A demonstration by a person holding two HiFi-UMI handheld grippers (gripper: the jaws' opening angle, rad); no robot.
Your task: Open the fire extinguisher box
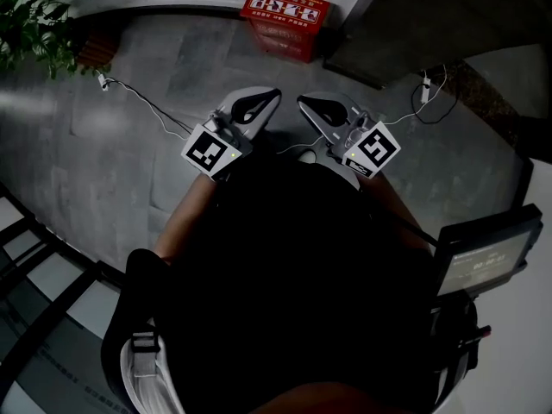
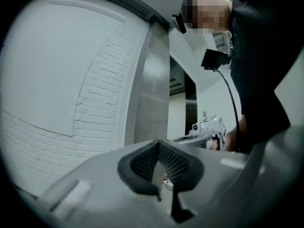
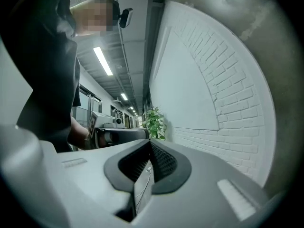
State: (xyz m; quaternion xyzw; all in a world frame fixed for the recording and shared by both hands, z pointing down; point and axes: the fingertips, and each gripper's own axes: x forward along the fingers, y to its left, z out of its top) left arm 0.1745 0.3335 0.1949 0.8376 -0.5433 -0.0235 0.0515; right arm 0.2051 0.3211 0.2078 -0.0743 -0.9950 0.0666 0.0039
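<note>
Left gripper view is showing me the left gripper (image 2: 158,144) with its jaws closed tip to tip and nothing between the pads. Past them a white brick wall (image 2: 95,113) is curving away. Right gripper view is giving me the same for the right gripper (image 3: 150,142): jaws together, empty. It is also picking up a plant (image 3: 154,122) along that wall. Each of these views is catching the other gripper off to the side, held by a bare forearm.

Only the head view is showing me the box (image 1: 285,14). It is red and is sitting on the grey floor (image 1: 172,67) against the wall, well apart from both grippers. They are hanging side by side in front of the person's dark torso, tips pointing toward the box. Thin cables (image 1: 142,102) are lying on the floor on either side.
</note>
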